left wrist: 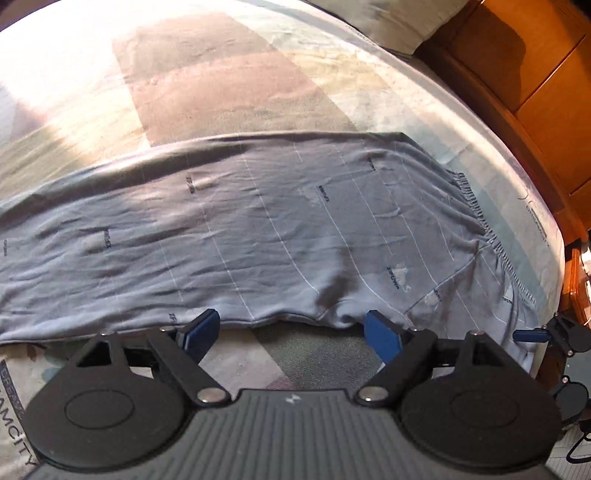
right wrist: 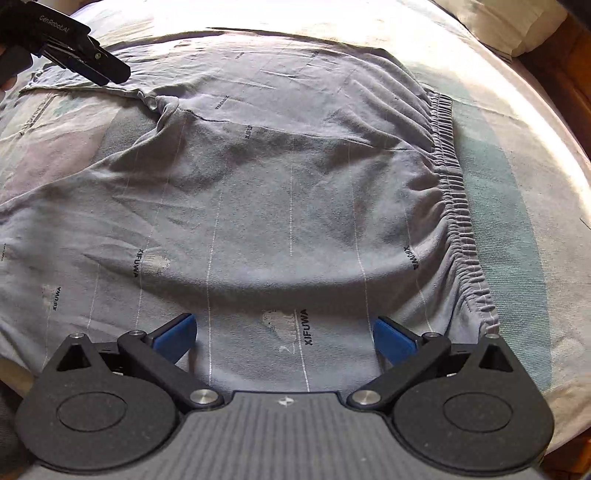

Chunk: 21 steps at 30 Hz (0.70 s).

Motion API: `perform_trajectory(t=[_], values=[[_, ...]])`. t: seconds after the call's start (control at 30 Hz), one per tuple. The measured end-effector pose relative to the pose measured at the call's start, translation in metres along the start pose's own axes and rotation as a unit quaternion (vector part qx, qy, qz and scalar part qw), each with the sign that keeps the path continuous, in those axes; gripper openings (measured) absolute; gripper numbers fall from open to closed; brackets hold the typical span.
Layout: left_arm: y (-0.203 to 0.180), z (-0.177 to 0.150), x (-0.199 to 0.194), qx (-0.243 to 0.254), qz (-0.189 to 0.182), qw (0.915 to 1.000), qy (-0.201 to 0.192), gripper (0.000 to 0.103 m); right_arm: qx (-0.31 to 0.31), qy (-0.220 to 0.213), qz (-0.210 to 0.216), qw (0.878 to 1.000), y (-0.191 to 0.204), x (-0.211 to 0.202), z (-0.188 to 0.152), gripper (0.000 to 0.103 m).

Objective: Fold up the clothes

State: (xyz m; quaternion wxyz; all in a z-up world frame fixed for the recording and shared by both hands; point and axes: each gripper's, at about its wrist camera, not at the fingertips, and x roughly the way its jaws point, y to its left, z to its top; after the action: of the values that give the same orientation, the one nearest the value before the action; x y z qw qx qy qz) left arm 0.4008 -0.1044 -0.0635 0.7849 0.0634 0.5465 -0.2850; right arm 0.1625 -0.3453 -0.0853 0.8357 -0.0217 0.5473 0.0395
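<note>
1. Two views, one garment: we have grey-blue pyjama trousers (right wrist: 295,206) lying flat across the bed (right wrist: 517,206), elastic waistband (right wrist: 456,206) to our right, the legs running off to the left. The upper leg lies partly over the lower one, so they could be halfway through a lengthwise fold or simply laid out; we can't call it from here.

2. Our left gripper (left wrist: 291,330) sits at the near hem of the leg with its blue fingers (left wrist: 384,341) spread wide and nothing between them. Our right gripper (right wrist: 286,334) hovers low over the seat panel by the waistband, fingers also wide apart and empty.

3. Risk one, as we judge it: the cloth is thin and wrinkled, so a pinch here could catch only the top layer, and the leg beneath would stay behind and skew the fold.

4. Risk two: the bedsheet (left wrist: 229,92) underneath is soft too. A pinch driven too deep could gather sheet with trouser and drag both.

5. Risk three: the bunched crotch seam (right wrist: 162,107) could twist if one side lifts ahead of the other.

6. Further out, a pillow (right wrist: 509,29) sits at the far corner, well clear of the garment. A wooden cabinet (left wrist: 535,92) stands beside the bed on the right.

7. Nothing rests on the trousers themselves; strong sunlight washes out the far sheet, hiding detail there.
</note>
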Motion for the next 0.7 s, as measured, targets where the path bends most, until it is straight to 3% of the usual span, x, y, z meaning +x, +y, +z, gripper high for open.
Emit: perform_trajectory(t=[0.1,0.27,0.57,0.7], values=[[0.031,0.012,-0.002,-0.012,0.031,0.9989,-0.031,0.085,0.005,-0.003,-0.010,1.000,0.002,-0.010,0.015,0.103],[0.084,-0.007,0.018,-0.054,0.070,0.9959,0.016,0.085,-0.009,-0.044,-0.008,0.999,0.020,-0.007,0.069,0.103],[0.157,0.011,-0.023,-0.088,0.073,0.9922,-0.049,0.086,-0.054,-0.125,0.045,0.990,0.096,0.029,0.191,0.103],[0.216,0.025,-0.028,-0.131,0.097,0.9839,-0.074,0.086,-0.058,-0.131,0.066,0.987,0.125,0.060,0.232,0.103]])
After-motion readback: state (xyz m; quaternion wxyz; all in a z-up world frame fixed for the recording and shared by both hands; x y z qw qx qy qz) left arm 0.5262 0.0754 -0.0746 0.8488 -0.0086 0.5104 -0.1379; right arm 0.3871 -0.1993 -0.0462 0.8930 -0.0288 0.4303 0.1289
